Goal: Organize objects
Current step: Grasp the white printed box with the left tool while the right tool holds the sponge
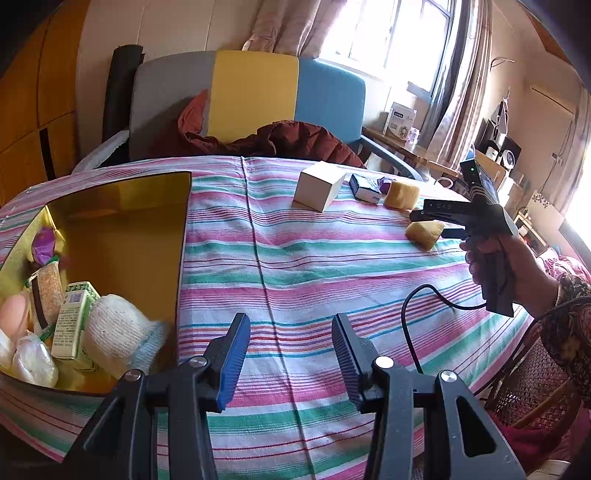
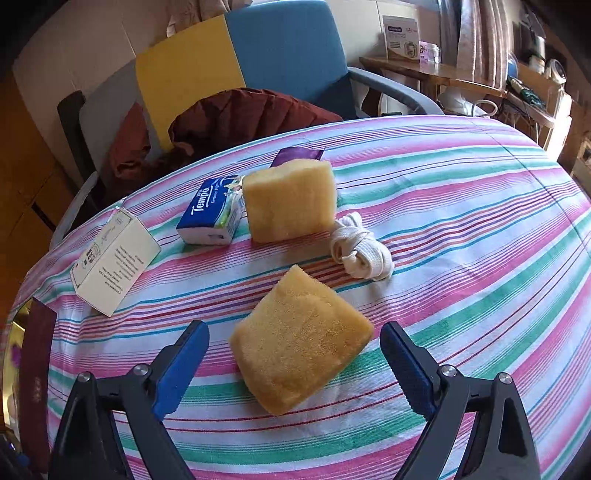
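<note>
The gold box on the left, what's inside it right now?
Inside the gold box: a white sock, a green carton, a purple wrapper and wrapped snacks. Anything beneath them is covered.

A lived-in home room: a table under a striped cloth (image 1: 295, 266) fills the middle, with a grey, yellow and blue upholstered chair (image 1: 255, 96) behind it, a dark red jacket (image 1: 295, 142) draped on it. Curtains (image 1: 461, 74) frame a bright window (image 1: 399, 33) at upper right; wooden cabinets (image 1: 37, 92) line the left, and a cluttered side shelf (image 1: 498, 147) sits at the right edge
</note>
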Motion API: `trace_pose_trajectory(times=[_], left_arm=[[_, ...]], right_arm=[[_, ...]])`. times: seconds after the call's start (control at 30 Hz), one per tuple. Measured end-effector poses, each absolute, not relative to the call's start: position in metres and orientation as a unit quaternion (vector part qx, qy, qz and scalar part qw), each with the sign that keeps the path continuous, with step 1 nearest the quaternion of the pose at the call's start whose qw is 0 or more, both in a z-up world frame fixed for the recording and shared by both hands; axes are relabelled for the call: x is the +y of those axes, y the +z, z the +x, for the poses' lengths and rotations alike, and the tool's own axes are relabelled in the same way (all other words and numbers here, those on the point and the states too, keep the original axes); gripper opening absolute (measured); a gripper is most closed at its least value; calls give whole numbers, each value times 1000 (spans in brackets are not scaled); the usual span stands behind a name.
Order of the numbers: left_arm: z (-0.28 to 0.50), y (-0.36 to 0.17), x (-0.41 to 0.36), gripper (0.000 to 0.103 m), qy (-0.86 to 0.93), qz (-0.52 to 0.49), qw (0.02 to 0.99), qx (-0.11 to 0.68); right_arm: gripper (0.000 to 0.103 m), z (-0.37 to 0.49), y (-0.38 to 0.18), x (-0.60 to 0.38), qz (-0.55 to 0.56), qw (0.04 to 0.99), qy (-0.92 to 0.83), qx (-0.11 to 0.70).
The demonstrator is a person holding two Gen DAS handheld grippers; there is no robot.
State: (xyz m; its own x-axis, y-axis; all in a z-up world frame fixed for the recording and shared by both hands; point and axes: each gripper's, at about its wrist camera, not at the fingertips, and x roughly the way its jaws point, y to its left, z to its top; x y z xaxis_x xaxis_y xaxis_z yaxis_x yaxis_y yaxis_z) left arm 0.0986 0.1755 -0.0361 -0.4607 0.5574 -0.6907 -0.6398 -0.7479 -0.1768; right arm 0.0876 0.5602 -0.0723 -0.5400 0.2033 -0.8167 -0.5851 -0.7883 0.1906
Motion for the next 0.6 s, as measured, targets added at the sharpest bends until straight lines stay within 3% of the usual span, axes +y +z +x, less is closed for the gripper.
trace_pose_trajectory(times=[0.07,0.2,0.43,0.6], left_arm=[[97,-36,182,46,850,-386,354,58],[90,-31,199,46,846,-386,362,65],[62,-24,246,46,836,-393,376,78],[33,-27,296,64,828,-395,373,136]], right_arm=[[74,84,-76,559,-435,236,843,212],[68,88,-73,560,-434,234,840,226],[66,91,-66,553,-441,191,836,266],[66,85,-64,535,-453,164,839,252]])
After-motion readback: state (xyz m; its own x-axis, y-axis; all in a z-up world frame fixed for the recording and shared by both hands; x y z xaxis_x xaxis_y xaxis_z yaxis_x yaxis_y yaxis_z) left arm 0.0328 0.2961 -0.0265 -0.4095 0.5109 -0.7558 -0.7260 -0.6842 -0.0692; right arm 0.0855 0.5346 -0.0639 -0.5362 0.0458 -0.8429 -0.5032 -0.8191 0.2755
